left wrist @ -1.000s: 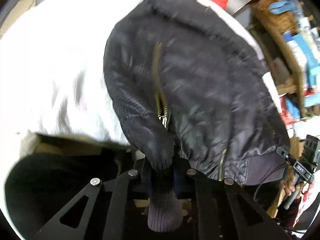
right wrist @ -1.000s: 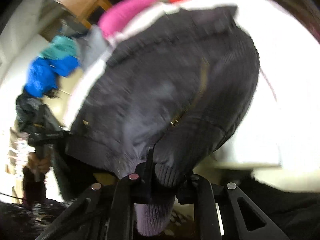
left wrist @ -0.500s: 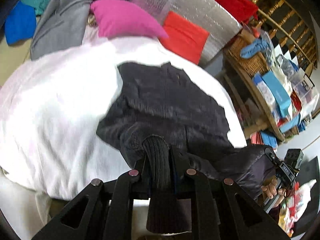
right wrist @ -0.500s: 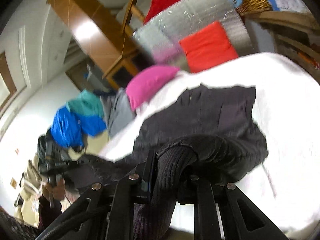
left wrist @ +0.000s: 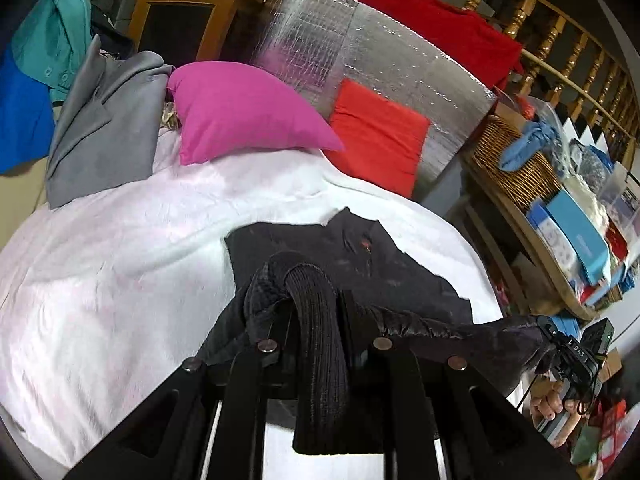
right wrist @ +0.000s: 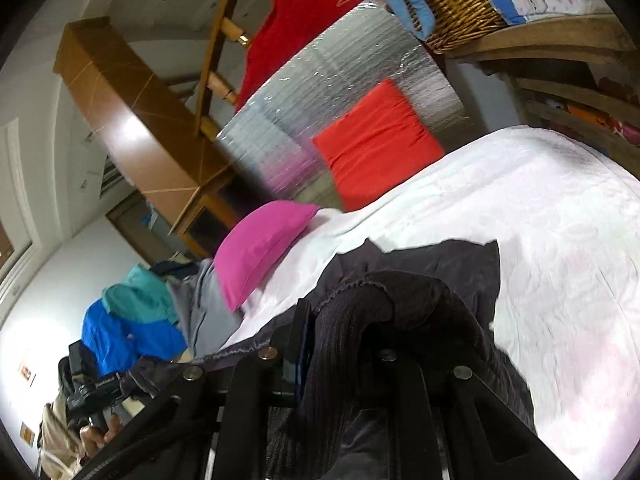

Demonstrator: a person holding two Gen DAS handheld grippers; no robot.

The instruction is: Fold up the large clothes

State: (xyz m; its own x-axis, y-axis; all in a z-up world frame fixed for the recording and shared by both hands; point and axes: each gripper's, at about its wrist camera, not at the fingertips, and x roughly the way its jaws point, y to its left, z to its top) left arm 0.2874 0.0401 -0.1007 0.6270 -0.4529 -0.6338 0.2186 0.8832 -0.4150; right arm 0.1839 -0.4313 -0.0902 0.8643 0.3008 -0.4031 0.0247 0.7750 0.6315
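Black jacket [left wrist: 352,264] cuffs pinched by left gripper [left wrist: 320,320] and right gripper [right wrist: 340,344]; only left view shows the taut sleeve.

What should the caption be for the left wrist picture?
Left tongs pinch the black jacket's ribbed cuff above the white bed.

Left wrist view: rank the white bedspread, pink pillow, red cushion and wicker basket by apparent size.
1. white bedspread
2. pink pillow
3. red cushion
4. wicker basket
The pillow lies nearer the camera than the cushion, so their order is unsure.
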